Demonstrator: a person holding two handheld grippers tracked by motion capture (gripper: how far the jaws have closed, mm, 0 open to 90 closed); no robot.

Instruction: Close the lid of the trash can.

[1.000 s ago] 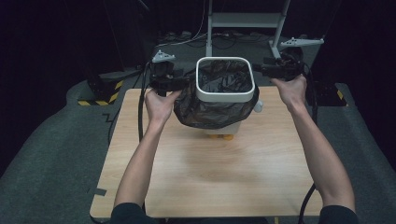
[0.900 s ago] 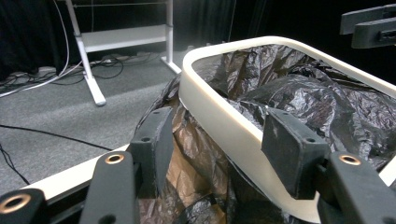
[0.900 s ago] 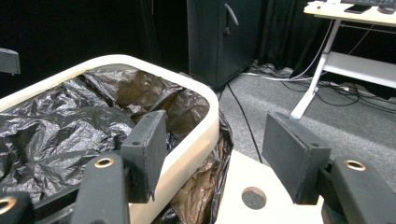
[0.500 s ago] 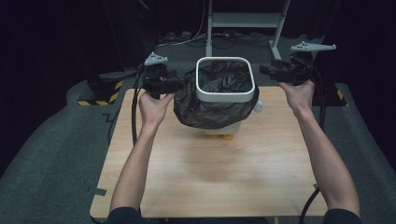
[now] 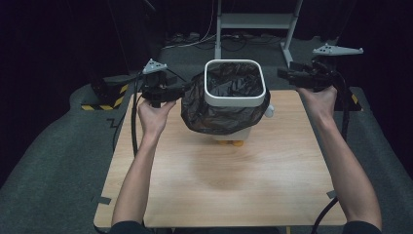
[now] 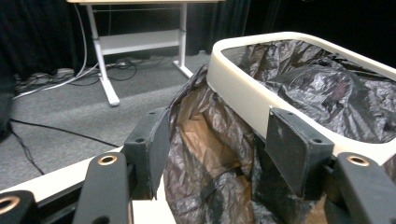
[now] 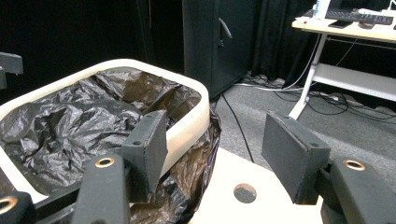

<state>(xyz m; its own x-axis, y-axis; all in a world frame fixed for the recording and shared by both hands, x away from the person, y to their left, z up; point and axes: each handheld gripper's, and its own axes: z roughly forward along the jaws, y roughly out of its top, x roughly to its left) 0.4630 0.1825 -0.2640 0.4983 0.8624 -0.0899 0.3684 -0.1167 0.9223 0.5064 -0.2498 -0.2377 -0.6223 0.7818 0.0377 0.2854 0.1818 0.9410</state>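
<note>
the near half of the wooden surface (image 5: 219,185) is bare, crossed by the person's two forearms coming in from the bottom of the high view. farther up, toward the back edge, stands the white bin (image 5: 234,100) with its square rim, lined with a black bag (image 5: 204,109) whose loose skirt hangs over the outside and bulges toward the left. a small yellow object (image 5: 230,143) peeks out at the bin's foot, too hidden to tell what it is.

the left tongs (image 5: 181,88) sit just beside the bag's bulge on the bin's left; in the left gripper view the jaws stand apart with bag film bunched between them, pads not pressing on it, so released. these jaws have just been opening. the right tongs (image 5: 281,73) hover well off the bin's right rim, jaws spread with nothing between them, released too.

beyond the surface lie grey carpet, a black-and-yellow striped strip (image 5: 104,100) at left, loose cables (image 5: 195,41) and a white desk frame (image 5: 253,22) against dark curtains.

compared with a second ago, both hands have drawn outward from the bin, the right one most clearly, and the bag's skirt now hangs free on the left.
</note>
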